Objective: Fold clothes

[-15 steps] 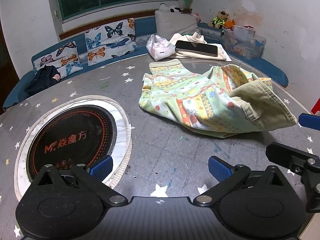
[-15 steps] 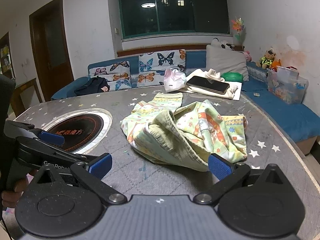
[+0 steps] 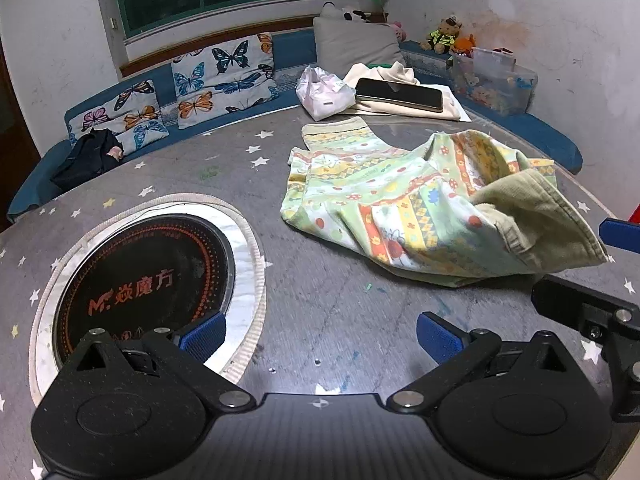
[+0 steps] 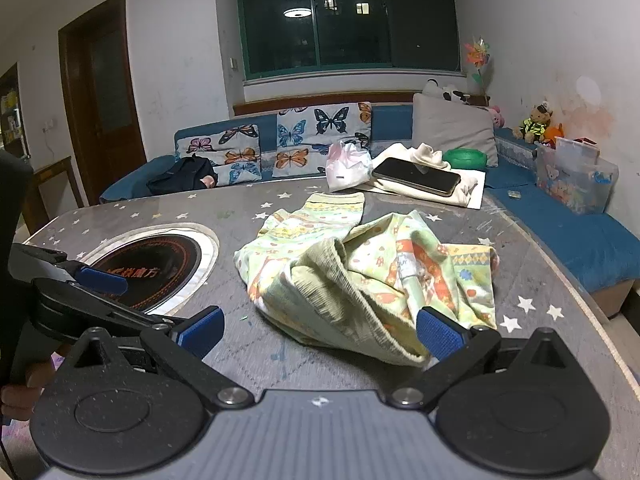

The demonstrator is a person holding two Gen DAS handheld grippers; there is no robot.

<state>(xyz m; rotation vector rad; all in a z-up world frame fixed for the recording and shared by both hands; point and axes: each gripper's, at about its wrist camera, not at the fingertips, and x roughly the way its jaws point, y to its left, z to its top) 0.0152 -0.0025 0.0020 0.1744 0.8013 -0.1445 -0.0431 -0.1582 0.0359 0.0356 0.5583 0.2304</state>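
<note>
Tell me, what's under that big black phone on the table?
The phone lies on folded cream cloth, which rests on white paper. Whatever is beneath the paper is covered.

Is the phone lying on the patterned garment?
No, the phone rests on a cream cloth beyond the garment, apart from it.

Right gripper (image 3: 616, 272) cut off rightward

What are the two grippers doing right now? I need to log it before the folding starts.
Left gripper: open, holding nothing, over bare table.
Right gripper: open, holding nothing, just short of the crumpled garment.
</note>
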